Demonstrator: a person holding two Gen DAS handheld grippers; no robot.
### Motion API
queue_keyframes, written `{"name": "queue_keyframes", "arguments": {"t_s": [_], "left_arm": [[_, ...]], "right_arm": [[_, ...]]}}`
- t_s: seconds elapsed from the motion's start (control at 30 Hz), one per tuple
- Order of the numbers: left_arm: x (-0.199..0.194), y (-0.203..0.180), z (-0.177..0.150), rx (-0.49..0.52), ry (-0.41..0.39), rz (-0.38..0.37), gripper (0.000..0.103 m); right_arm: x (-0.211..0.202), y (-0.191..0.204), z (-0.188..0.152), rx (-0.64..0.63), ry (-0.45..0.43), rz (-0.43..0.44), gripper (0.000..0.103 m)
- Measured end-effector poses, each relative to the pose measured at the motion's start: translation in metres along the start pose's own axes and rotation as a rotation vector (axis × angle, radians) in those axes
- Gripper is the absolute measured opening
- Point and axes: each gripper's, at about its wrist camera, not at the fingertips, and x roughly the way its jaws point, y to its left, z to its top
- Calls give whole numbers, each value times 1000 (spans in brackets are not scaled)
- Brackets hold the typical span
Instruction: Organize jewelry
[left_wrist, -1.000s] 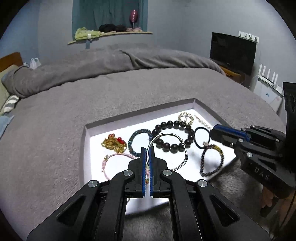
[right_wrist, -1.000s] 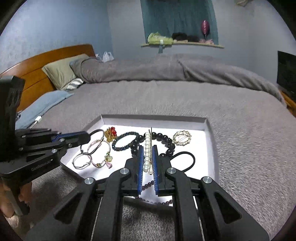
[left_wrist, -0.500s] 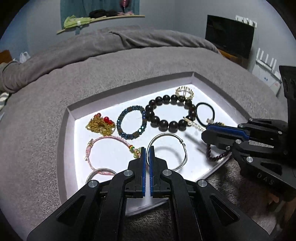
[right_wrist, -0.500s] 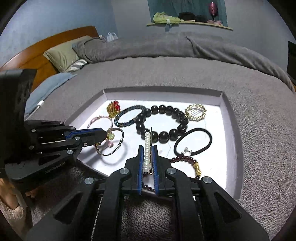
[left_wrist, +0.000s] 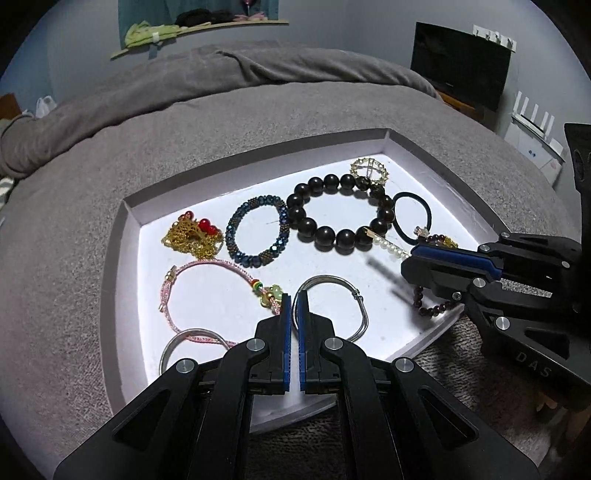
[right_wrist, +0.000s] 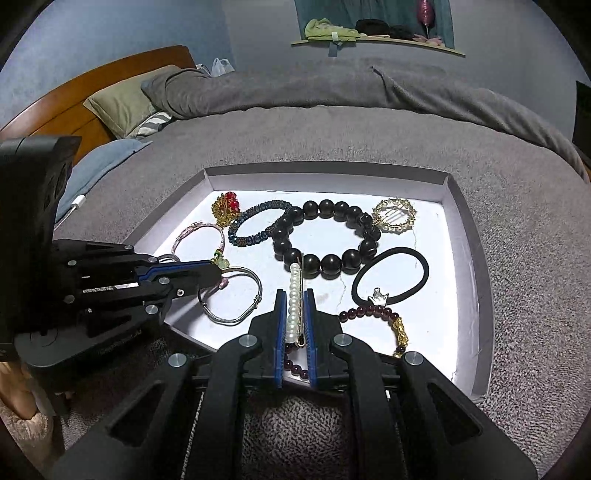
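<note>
A white shallow tray lies on the grey bed and holds several pieces of jewelry. My right gripper is shut on a pearl hair clip, whose tip pokes out over the black bead bracelet; the clip also shows in the left wrist view. My left gripper is shut on the rim of a silver bangle, which rests on the tray. The bangle also shows in the right wrist view.
In the tray lie a blue bead bracelet, a gold piece with red beads, a pink cord bracelet, a gold round brooch, a black hair tie and a garnet bracelet. Grey blanket surrounds the tray.
Both grippers have come lower and closer over the tray. The silver bangle, lifted a second ago, now rests on the tray with my left gripper still on its rim.
</note>
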Motion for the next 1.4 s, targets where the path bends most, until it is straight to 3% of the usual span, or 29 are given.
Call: {"name": "queue_keyframes", "arguments": {"t_s": [0.13, 0.27, 0.33, 0.37, 0.4, 0.63, 0.77, 0.87, 1.07, 1.13, 1.27, 1.4], "left_arm": [[0, 1, 0, -6, 2, -1, 6], [-2, 6, 1, -34, -3, -6, 25], [-5, 8, 1, -40, -12, -12, 32], [-6, 7, 2, -41, -19, -11, 36], [-8, 7, 2, -40, -28, -9, 38], [-30, 9, 4, -63, -93, -4, 51], [-46, 9, -1, -71, -139, 34, 70], [-57, 8, -8, -77, -152, 50, 80], [-75, 8, -29, -101, -172, 108, 94], [-83, 6, -36, -112, -195, 142, 95], [-95, 4, -52, -121, -215, 155, 96], [-102, 2, -72, -122, -204, 191, 97]], "right_arm": [[0, 0, 0, 7, 0, 1, 10], [-3, -1, -1, 16, -9, 4, 12], [-6, -3, -1, 22, -22, 0, 22], [-8, -3, -1, 27, -32, -2, 32], [-12, -4, -1, 34, -46, -3, 34], [-38, -15, 2, 81, -149, -44, 34], [-55, -24, 0, 127, -202, -47, 36], [-63, -26, -6, 145, -214, -43, 51], [-78, -21, -18, 144, -238, -45, 72], [-85, -17, -22, 132, -246, -48, 77], [-95, -10, -36, 120, -251, -50, 95], [-100, -7, -52, 102, -233, -76, 97]]}}
